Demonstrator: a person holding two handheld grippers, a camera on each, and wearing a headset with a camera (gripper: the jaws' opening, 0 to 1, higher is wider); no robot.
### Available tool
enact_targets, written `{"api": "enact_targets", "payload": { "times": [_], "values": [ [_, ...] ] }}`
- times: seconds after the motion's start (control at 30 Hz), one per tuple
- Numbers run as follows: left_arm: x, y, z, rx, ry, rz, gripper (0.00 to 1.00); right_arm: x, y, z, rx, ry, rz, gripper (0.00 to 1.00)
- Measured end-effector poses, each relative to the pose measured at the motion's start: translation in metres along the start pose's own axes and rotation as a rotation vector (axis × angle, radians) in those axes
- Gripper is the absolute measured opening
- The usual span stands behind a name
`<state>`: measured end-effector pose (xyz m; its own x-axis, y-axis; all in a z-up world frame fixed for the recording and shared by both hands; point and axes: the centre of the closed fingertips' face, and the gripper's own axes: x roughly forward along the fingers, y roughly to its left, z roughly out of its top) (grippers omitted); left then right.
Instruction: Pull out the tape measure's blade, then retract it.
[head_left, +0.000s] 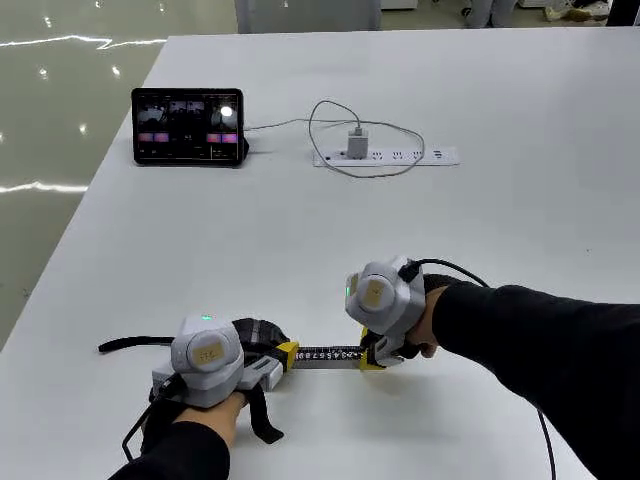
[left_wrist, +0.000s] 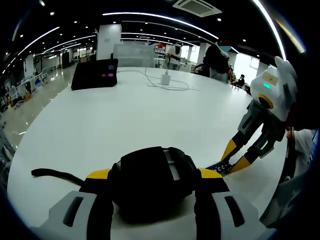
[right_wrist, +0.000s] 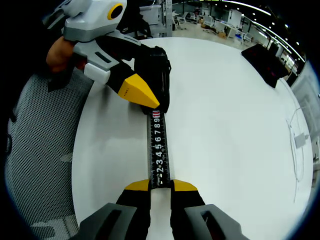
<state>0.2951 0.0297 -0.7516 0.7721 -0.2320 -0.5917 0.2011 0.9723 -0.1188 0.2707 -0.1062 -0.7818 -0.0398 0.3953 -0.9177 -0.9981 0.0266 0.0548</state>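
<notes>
Black numerals 2 to 9 along the tape measure's blade (right_wrist: 159, 150); red figure beyond them unreadable

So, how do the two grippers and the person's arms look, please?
Both the left gripper and the right gripper have pale grey rounded housings, dark jaws with yellow tips, and a yellowish square label on top. A black cable leaves the right one. The person wears black long sleeves.
</notes>
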Motion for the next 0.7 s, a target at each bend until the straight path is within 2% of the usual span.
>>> {"api": "enact_targets", "payload": {
  "times": [0.7],
  "values": [
    [-0.0018, 0.0005, -0.0006, -0.019, 0.0, -0.016, 0.6, 0.0043, 0.0005, 0.0083, 0.0, -0.029, -0.003, 0.11]
  ]
}}
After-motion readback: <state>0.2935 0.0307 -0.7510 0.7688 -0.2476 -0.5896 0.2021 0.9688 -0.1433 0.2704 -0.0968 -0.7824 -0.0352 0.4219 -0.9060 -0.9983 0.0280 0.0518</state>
